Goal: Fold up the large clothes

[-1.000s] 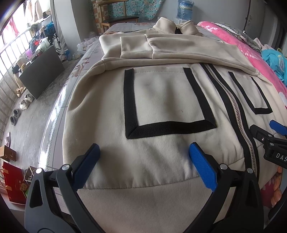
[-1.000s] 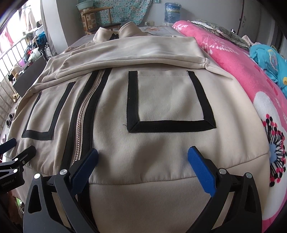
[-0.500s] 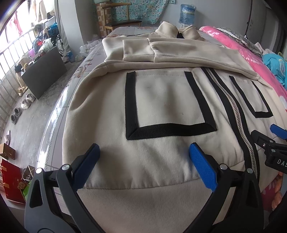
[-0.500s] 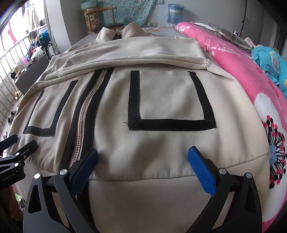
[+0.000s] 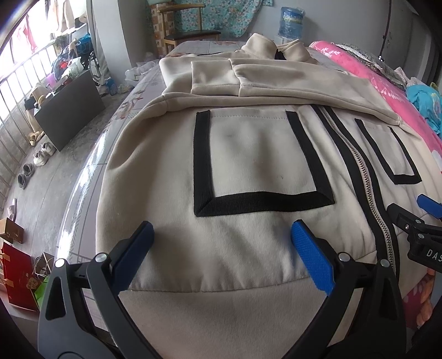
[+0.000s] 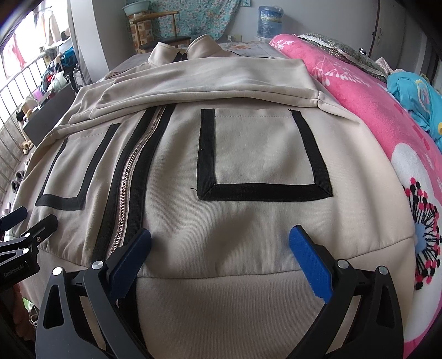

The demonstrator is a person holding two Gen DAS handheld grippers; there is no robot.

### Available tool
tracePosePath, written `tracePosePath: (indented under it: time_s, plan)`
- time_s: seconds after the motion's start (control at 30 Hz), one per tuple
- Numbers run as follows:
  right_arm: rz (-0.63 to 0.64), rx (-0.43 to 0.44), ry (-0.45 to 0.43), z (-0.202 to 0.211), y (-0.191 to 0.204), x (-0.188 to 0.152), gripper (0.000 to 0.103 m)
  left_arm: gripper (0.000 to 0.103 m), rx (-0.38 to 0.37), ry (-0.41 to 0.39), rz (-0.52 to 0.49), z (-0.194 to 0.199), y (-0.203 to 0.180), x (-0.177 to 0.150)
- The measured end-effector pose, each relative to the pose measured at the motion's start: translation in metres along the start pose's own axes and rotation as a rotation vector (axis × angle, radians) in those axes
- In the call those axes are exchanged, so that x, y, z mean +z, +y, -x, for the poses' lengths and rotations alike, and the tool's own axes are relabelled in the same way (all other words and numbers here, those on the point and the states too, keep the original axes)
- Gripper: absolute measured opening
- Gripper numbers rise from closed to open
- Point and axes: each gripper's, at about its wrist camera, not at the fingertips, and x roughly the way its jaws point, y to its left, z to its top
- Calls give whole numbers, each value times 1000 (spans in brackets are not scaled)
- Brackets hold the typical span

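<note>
While both sleeves (image 5: 276,82) already lie crossed over its chest at frame top, our zip-up jacket (image 6: 248,154) rests flat on the bed (image 5: 110,143); fingers apart at its hem (image 5: 221,317), bottom fold remaining.

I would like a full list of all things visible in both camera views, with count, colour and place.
jacket: one, beige with black trim, spread front-up on the bed, sleeves folded across the chest
zipper: one, metal, down the jacket's middle
pockets: two, black-edged, one on each side of the zipper
blanket: one, pink with flower print, on the bed right of the jacket
blue cloth: one, turquoise, on the blanket at far right
water bottle: one, blue, against the far wall
chair: one, wooden, beyond the bed
shoes: several, on the floor at left
left gripper: one, black with blue pads, open over the hem
right gripper: one, same colours, open over the hem
</note>
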Motion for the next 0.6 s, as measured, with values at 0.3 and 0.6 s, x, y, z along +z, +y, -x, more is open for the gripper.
tracePosePath:
  time_s: [0.3, 0.6]
  plan:
    - [0, 1, 3, 1, 0, 0, 97, 97, 3, 6, -5, -2, -1, 3]
    - [5, 5, 6, 0, 1, 0, 97, 96, -50, -34, -44, 10, 6, -2]
